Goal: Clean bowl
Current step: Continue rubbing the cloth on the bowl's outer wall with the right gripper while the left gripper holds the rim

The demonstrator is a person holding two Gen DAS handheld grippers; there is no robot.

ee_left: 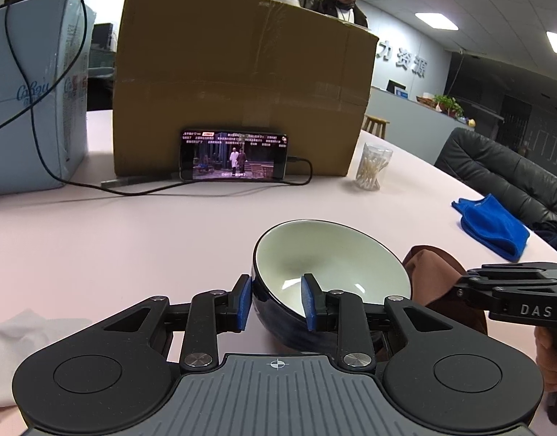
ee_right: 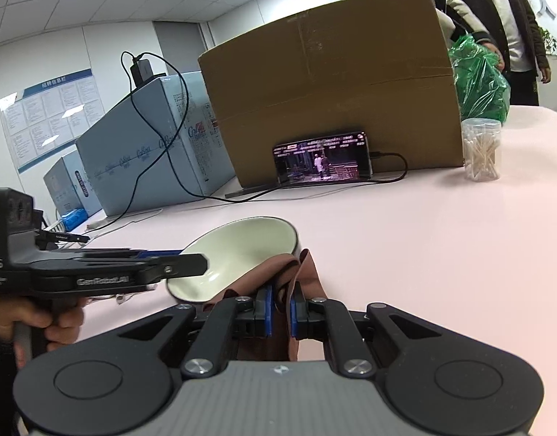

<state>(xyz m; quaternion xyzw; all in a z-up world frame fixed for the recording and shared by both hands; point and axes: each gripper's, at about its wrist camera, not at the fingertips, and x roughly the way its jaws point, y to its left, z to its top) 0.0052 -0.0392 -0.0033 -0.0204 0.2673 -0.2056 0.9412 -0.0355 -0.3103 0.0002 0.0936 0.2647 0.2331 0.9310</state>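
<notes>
A bowl (ee_left: 333,254), dark blue outside and cream inside, is tilted above the pink table. My left gripper (ee_left: 276,301) is shut on the bowl's near rim, one pad outside and one inside. My right gripper (ee_right: 281,309) is shut on a brown cloth (ee_right: 278,276). The cloth lies against the bowl's (ee_right: 242,250) right rim. In the left wrist view the cloth (ee_left: 434,272) shows just right of the bowl, with the right gripper's fingers (ee_left: 511,279) behind it. In the right wrist view the left gripper (ee_right: 191,263) comes in from the left.
A cardboard box (ee_left: 242,83) stands at the back with a phone (ee_left: 234,156) propped against it and a cable. A jar of cotton swabs (ee_left: 372,167), a blue cloth (ee_left: 492,225), light blue cartons (ee_left: 31,91) and a white cloth (ee_left: 20,330) lie around.
</notes>
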